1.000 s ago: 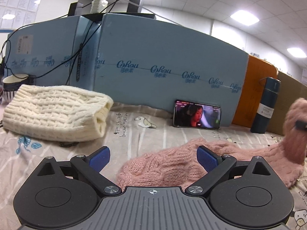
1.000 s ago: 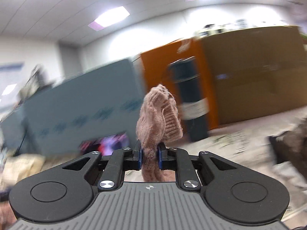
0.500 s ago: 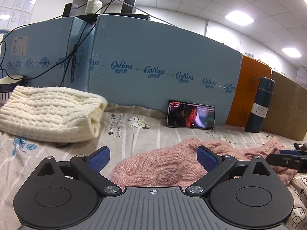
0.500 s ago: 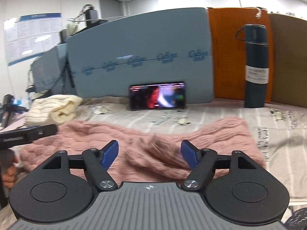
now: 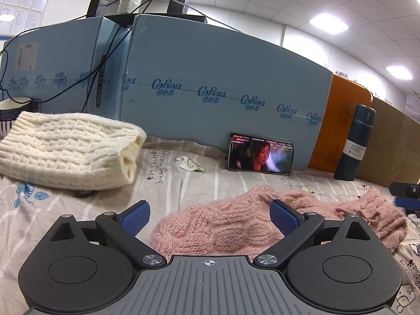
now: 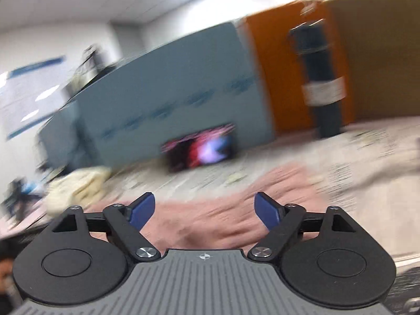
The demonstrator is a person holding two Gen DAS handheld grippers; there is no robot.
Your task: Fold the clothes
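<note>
Tongs (image 5: 210, 214) gape over fuzzy, cable-knit pink sweater (image 5: 223, 228).

blue foam board (image 5: 223, 84): "CoRou" printed in dark blue, repeated in a row across its face, tiny characters under each one that can't be made out
board's side edge (image 5: 103, 77): a vertical number string, looks like "V0137-10-10K", not totally sure
flask (image 5: 355, 144), far right ahead of the left claw: white label reading "VACUUM" and "500ml"
bedsheet (image 5: 168, 183): sideways handwriting-style print, "the early morning" is about all that reads
right wrist view: too blurred, nothing readable
</note>
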